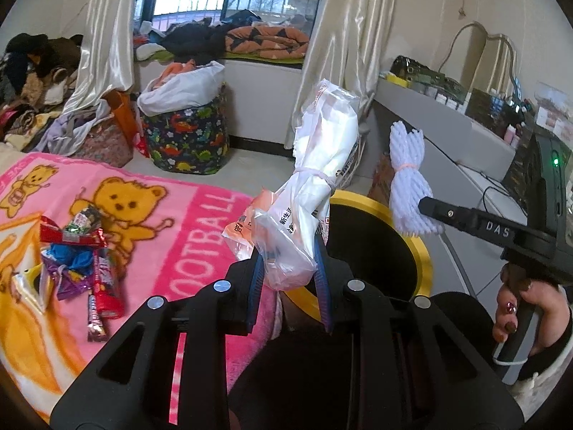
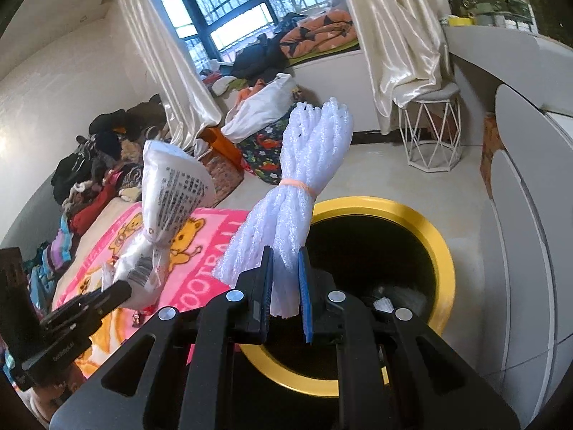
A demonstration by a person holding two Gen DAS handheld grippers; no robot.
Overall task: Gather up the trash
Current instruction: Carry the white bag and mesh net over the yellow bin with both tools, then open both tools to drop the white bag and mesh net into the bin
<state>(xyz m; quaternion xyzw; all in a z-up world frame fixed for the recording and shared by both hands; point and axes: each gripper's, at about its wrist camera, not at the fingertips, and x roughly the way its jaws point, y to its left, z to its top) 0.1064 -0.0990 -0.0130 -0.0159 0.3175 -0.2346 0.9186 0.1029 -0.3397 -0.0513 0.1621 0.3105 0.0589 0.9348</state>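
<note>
The bundle of plastic bags (image 1: 315, 179), white and clear film cinched at the waist by a pale rubber band, stands upright in the left gripper (image 1: 290, 276), whose blue-padded jaws are drawn in on its lower end. It is printed with Chinese characters too distorted to read with confidence; from the right wrist view its other face (image 2: 168, 193) carries a block of fine print and a barcode, also illegible. The bundle sits at 12 o'clock from the left gripper, over the near rim of the bin.

The white foam net bundle (image 2: 293, 197), tied with a peach band, is pinched by its lower end between the blue pads of the right gripper (image 2: 284, 286), narrowly closed on it. It leans toward 1 o'clock, just above the bin's left rim. In the left wrist view the same bundle (image 1: 408, 179) stands at 2 o'clock, held by a black finger marked "DAS".

The trash bin (image 2: 426, 229), black inside with a yellow rim, lies directly below and ahead of both grippers; something pale lies at its bottom.

At 9 o'clock in the left wrist view, a pink blanket (image 1: 200, 229) with yellow bears and the word "FOOTBALL" covers the bed, and a heap of candy wrappers (image 1: 78, 254) in red, purple and blue rests on it, well apart from the bin.
</note>
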